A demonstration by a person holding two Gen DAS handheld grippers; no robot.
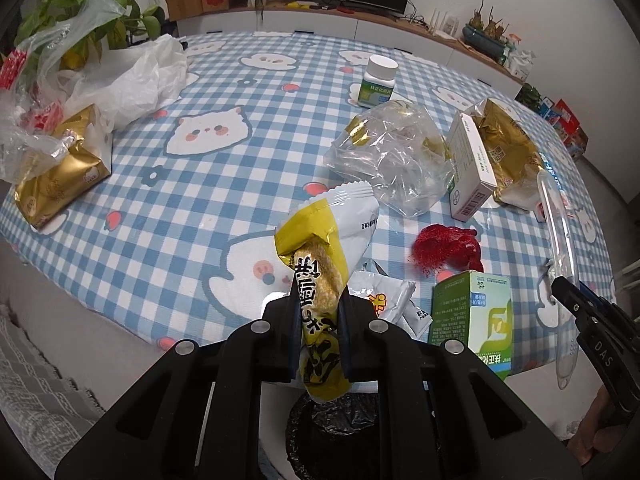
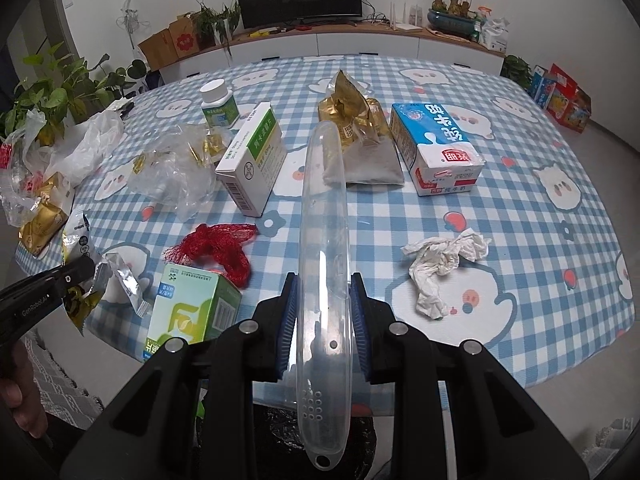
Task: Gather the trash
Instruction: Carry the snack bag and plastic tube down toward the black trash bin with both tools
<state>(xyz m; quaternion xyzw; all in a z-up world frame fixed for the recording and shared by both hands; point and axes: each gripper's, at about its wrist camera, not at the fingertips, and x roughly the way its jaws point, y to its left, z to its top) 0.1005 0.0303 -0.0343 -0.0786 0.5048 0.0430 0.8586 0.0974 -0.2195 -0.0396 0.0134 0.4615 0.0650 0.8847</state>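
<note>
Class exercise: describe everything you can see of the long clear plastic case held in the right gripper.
The clear plastic case is a long, slim, see-through tube with rounded ends, small vent holes and a hanging loop near its close end. It looks empty. The right gripper is shut on its middle, blue pads touching both sides. It points away over the checked tablecloth, its near end above a black-lined bin.

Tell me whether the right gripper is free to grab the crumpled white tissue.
Probably not yet: the right gripper is shut on a long clear plastic case. The tissue itself lies uncovered nearby.
</note>
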